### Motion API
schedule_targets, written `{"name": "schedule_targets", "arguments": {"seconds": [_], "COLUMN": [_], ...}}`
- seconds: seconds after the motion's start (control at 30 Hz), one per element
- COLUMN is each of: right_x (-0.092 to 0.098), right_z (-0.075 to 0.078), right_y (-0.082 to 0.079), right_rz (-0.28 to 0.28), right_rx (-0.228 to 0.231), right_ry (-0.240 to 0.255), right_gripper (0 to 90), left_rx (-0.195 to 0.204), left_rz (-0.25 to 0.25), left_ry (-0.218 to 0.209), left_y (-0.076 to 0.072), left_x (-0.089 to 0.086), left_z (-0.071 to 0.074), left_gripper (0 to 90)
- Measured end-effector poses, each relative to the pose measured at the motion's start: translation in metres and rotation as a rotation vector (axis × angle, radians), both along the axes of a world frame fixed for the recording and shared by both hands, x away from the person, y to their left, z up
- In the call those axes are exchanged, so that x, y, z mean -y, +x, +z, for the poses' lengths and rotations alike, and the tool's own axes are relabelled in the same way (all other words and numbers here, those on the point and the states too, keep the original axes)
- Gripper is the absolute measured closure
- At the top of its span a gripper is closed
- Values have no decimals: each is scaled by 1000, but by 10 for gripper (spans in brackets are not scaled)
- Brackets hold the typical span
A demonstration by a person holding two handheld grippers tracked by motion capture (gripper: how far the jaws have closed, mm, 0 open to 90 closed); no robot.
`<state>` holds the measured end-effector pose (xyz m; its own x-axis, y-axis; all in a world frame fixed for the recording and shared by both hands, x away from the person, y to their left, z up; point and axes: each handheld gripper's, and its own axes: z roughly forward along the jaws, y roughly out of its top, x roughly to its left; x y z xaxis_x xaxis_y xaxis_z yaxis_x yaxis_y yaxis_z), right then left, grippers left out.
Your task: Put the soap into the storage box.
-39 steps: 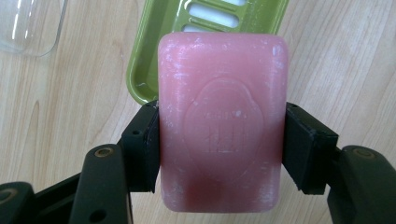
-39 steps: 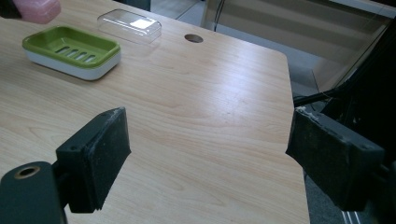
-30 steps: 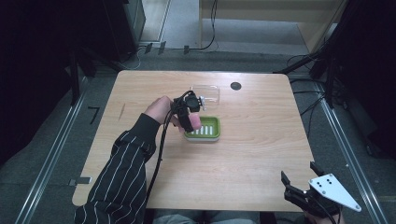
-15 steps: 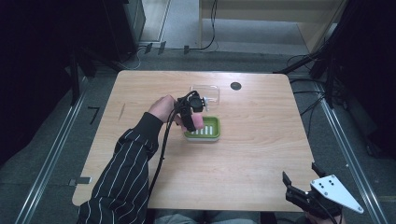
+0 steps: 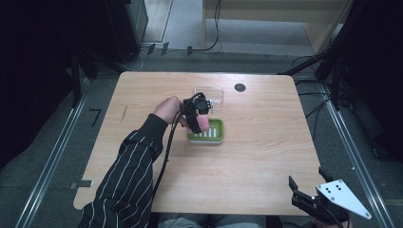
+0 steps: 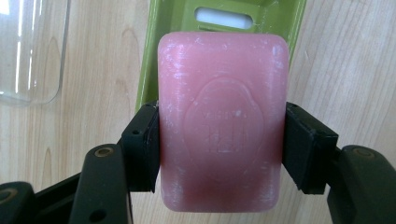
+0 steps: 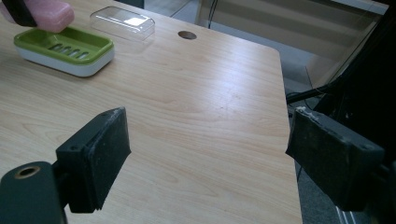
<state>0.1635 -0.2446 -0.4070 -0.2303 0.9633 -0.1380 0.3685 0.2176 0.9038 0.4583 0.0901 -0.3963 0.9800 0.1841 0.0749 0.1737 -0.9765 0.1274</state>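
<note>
Gripping the pink soap (image 6: 222, 135) between both pads, the left gripper (image 5: 198, 118) hung over the green dish (image 5: 215, 133) — the right gripper (image 7: 208, 154) stood wide, holding nothing.

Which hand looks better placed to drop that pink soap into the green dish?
Left: the left gripper already clamps the pink soap above the green dish. The right gripper waits open at the table's near edge.

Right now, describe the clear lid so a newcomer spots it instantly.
Start at the wooden table, find the green soap dish near its middle. Just beyond it, toward the far edge, lies the clear lid: a see-through rounded rectangle, the one colourless item beside green dish and pink soap.
</note>
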Motion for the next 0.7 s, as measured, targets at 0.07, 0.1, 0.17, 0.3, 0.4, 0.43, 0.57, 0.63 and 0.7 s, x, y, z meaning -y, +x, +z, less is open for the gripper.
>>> {"name": "schedule_targets", "arguments": {"seconds": [0.07, 0.1, 0.17, 0.3, 0.4, 0.43, 0.57, 0.63, 0.7], "right_x": [0, 0, 1, 1, 2, 2, 2, 1, 1], "right_z": [0, 0, 0, 0, 0, 0, 0, 0, 0], "right_y": [-1, -1, -1, -2, -2, -3, -3, -3, -3], "right_rz": [-2, -3, -2, -6, -7, -8, -8, -9, -9], "right_rx": [-2, -1, -1, 0, 0, 0, -1, -3, -3], "right_ry": [-1, -3, -3, -3, -3, -2, -3, -1, 0], "right_gripper": [136, 136, 136, 136, 136, 136, 136, 136, 136], "left_rx": [-1, 2, 5, 11, 8, 7, 11, -1, -3], "left_rz": [-16, -17, -27, -33, -48, -54, -61, -52, -56], "left_ry": [-4, -1, 4, 4, 7, 8, 3, -2, -4], "left_y": [0, 1, 1, 2, 3, 3, 5, 6, 7], "left_x": [2, 3, 5, 9, 12, 12, 14, 14, 15], "left_z": [-2, -3, -5, -9, -11, -12, -15, -18, -20], "left_gripper": [385, 385, 385, 385, 385, 385, 385, 385, 385]}}
